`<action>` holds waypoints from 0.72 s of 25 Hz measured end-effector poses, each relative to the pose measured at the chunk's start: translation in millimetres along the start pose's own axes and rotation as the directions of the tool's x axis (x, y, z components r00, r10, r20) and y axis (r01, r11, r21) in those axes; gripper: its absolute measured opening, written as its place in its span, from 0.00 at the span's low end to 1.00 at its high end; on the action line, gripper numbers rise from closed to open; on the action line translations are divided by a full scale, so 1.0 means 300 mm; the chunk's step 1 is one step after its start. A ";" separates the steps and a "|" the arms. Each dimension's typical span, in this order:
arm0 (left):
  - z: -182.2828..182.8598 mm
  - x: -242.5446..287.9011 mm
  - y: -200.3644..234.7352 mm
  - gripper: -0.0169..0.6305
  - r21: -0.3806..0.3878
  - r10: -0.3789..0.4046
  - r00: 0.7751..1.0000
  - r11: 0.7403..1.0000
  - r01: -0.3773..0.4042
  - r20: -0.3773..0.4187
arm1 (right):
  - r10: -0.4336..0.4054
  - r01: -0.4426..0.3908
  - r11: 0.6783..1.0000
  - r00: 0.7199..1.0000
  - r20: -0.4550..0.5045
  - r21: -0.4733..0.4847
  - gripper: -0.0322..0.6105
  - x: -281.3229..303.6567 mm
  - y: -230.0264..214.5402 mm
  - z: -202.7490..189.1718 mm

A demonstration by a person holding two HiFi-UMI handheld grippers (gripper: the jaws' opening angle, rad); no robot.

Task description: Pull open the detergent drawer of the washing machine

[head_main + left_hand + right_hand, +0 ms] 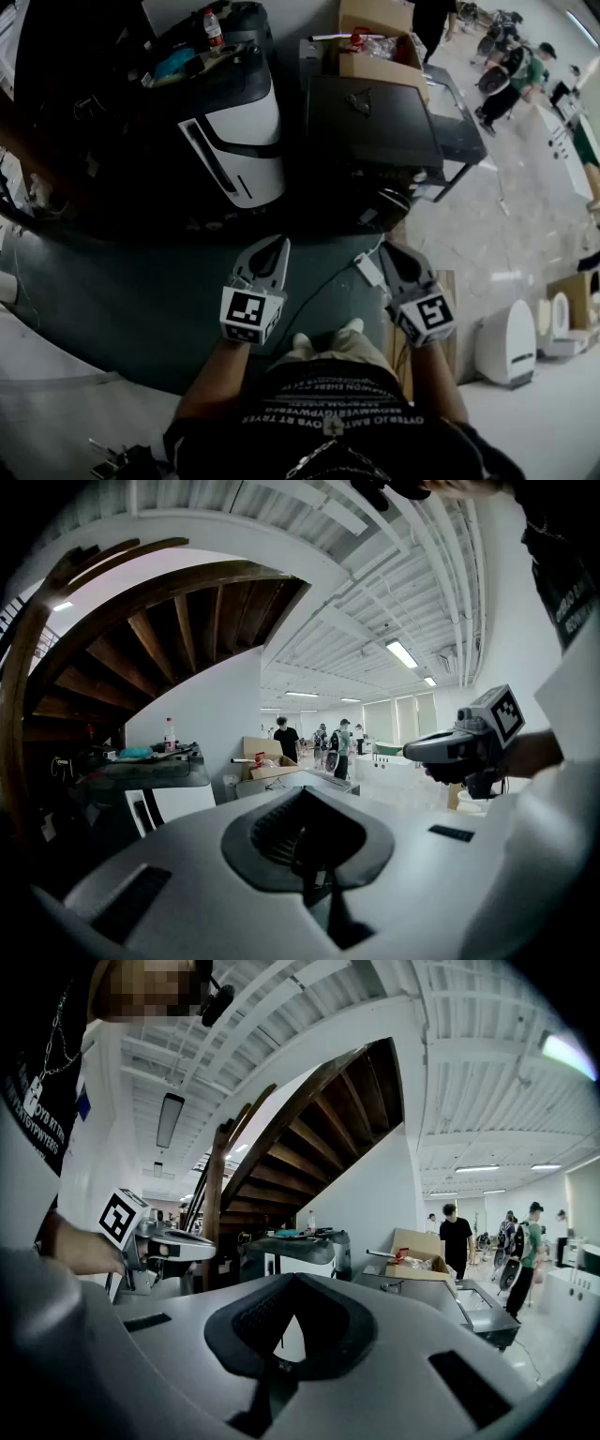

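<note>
Hovering closed with nothing gripped, left gripper [277,248] and right gripper [389,253] are held well short of the washing machine [375,122]; its detergent drawer, unseen on the shadowed front, is not yet pulled.

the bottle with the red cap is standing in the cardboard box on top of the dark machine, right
Not quite. The bottle stands on the cluttered top of the black and white machine to the left, not in the cardboard box. The box itself does sit on top of the dark machine. The head view shows this.
</note>
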State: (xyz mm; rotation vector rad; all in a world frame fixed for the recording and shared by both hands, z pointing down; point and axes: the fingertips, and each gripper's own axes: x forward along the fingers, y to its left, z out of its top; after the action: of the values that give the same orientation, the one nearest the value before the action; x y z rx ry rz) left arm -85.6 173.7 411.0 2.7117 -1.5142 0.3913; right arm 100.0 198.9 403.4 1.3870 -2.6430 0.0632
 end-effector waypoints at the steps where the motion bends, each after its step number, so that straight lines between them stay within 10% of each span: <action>1: -0.005 -0.001 0.002 0.03 -0.006 -0.002 1.000 1.000 0.002 -0.003 | -0.003 0.003 1.000 1.000 0.001 -0.008 0.05 0.000 -0.002 -0.006; 18: -0.047 -0.075 0.076 0.03 -0.048 -0.019 1.000 0.999 0.018 -0.013 | -0.010 0.010 1.000 1.000 -0.012 -0.015 0.05 0.031 0.079 0.007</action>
State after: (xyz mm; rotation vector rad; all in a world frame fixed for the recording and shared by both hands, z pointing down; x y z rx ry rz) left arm -119.1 182.3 417.2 2.6790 -1.4748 0.3671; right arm 75.0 204.7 403.6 1.3902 -2.6214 0.0498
